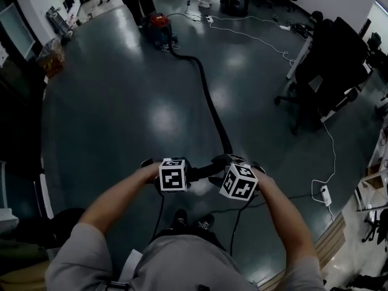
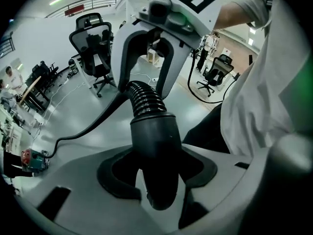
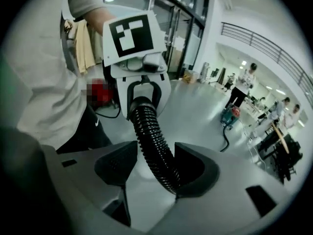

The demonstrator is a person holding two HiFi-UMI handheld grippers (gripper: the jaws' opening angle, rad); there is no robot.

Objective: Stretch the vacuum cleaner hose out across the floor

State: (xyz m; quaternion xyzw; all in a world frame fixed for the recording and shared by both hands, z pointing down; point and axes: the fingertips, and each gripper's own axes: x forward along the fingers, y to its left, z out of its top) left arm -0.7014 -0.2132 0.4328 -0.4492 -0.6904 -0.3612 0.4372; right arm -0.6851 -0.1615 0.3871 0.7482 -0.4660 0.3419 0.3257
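Hose (image 1: 209,97) in L gripper (image 2: 159,173), R gripper (image 3: 156,168)

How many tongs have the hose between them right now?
2: left tongs clamp the smooth cuff of the hose; right tongs loosely straddle its ribbed part.

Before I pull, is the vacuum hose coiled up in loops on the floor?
No, the hose runs as one gently curving line away from the vacuum cleaner, with no loops.

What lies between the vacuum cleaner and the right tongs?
Only the black hose, running over floor from the vacuum cleaner to the right tongs; the head view shows it.
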